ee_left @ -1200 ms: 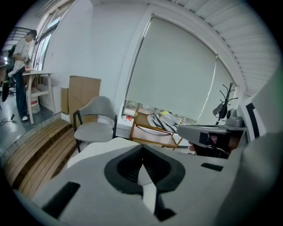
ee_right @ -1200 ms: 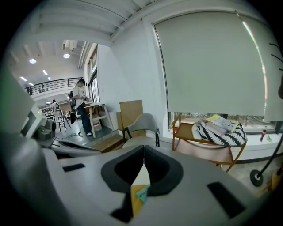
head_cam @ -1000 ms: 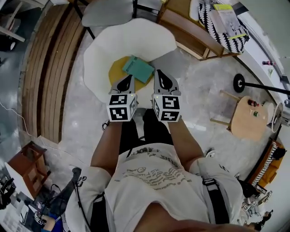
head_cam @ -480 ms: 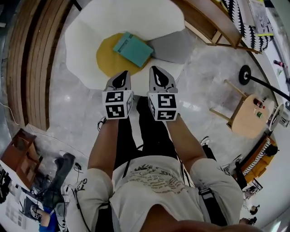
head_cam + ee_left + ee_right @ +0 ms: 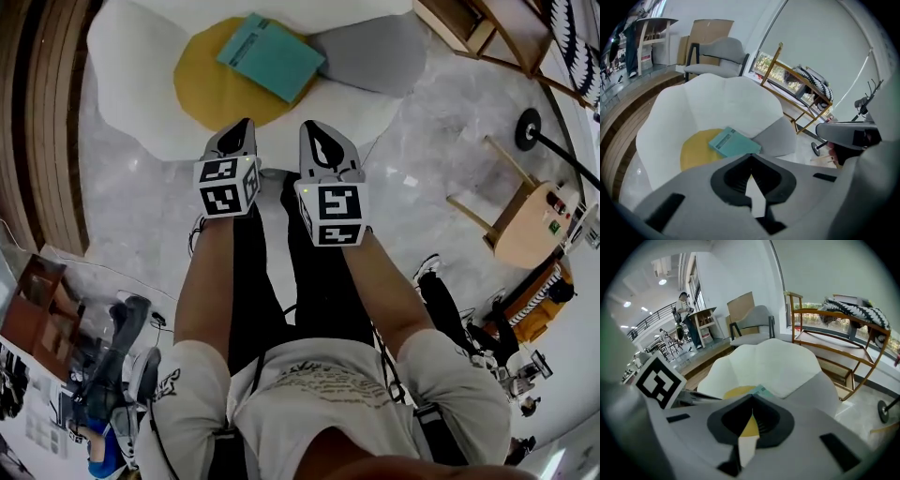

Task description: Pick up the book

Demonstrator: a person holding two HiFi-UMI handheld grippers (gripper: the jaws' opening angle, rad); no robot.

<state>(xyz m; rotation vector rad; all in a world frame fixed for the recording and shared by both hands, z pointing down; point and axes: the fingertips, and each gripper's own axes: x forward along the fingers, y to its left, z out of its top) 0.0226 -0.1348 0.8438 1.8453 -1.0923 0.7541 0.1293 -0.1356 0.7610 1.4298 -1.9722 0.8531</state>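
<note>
Nearest you, both tools sit side by side in front of your legs, just short of the chair's front edge. The left tool (image 5: pixel 246 124) has its jaws pressed together and holds nothing. The right tool (image 5: pixel 313 127) looks the same, tips meeting and empty.

Only a narrow strip of floor (image 5: pixel 141 216) lies between the tools and the chair (image 5: pixel 127 66), so its white rim is the first edge ahead of you. Past that rim comes the round yellow pad (image 5: pixel 211 84). The book (image 5: pixel 272 56) lies flat on the pad's far right part, its right corner at the edge of the grey cushion (image 5: pixel 370 52). The room above the book is open, and the chair's tall back rises behind it. A stool (image 5: pixel 525 220) stands well apart to your right.

The left gripper view shows the whole book (image 5: pixel 733 142) above the closed tips. The right gripper view catches only a sliver of the book (image 5: pixel 762 390), but it shows a wooden rack (image 5: pixel 834 341) behind the chair in full, where the head view has just its corner.
</note>
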